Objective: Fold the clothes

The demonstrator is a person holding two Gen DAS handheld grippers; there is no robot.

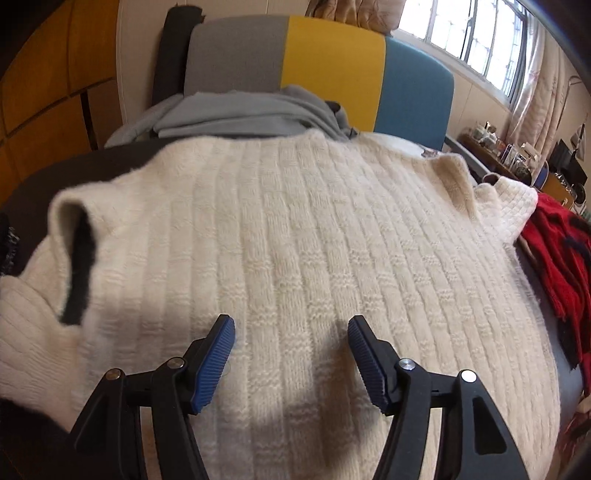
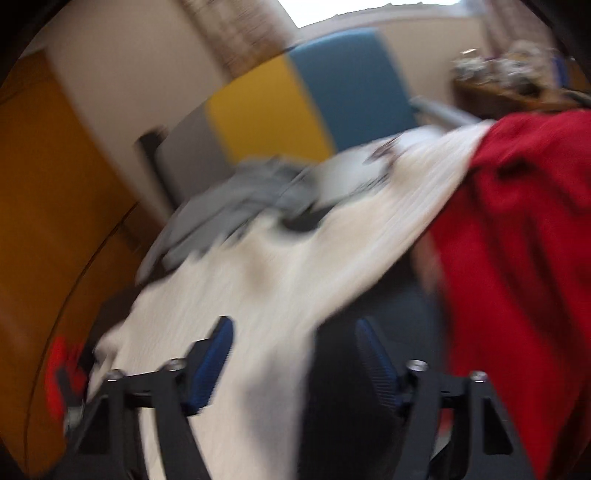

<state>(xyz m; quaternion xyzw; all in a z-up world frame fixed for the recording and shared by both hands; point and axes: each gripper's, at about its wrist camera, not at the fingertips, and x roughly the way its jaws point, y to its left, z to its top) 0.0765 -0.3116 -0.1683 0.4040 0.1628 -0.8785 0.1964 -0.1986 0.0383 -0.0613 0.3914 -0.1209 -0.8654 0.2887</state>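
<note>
Nearest in the left wrist view, the left tool [image 1: 291,325] hangs over the cream knitted sweater [image 1: 295,240], its blue-padded fingers [image 1: 216,363] standing wide apart with nothing pinched between them. The sweater lies spread flat across a dark surface [image 1: 33,188], ribbing running away from the camera, with a dark slit showing at a rolled edge on the left. In the blurred right wrist view, the right tool [image 2: 295,328] has its fingers apart too; the near edge of the sweater [image 2: 258,295] passes under the left finger, though the blur hides whether any pad touches it. To the right a red garment [image 1: 554,254] lies crumpled just beside the sweater's edge, filling the right of the right wrist view [image 2: 517,258]. Farther back, a heap of grey clothing [image 1: 243,114] lies at the sweater's far edge. Beyond it stands a backrest [image 1: 332,70] in grey, yellow and blue panels, with a barred window [image 1: 472,33] at far right.
</note>
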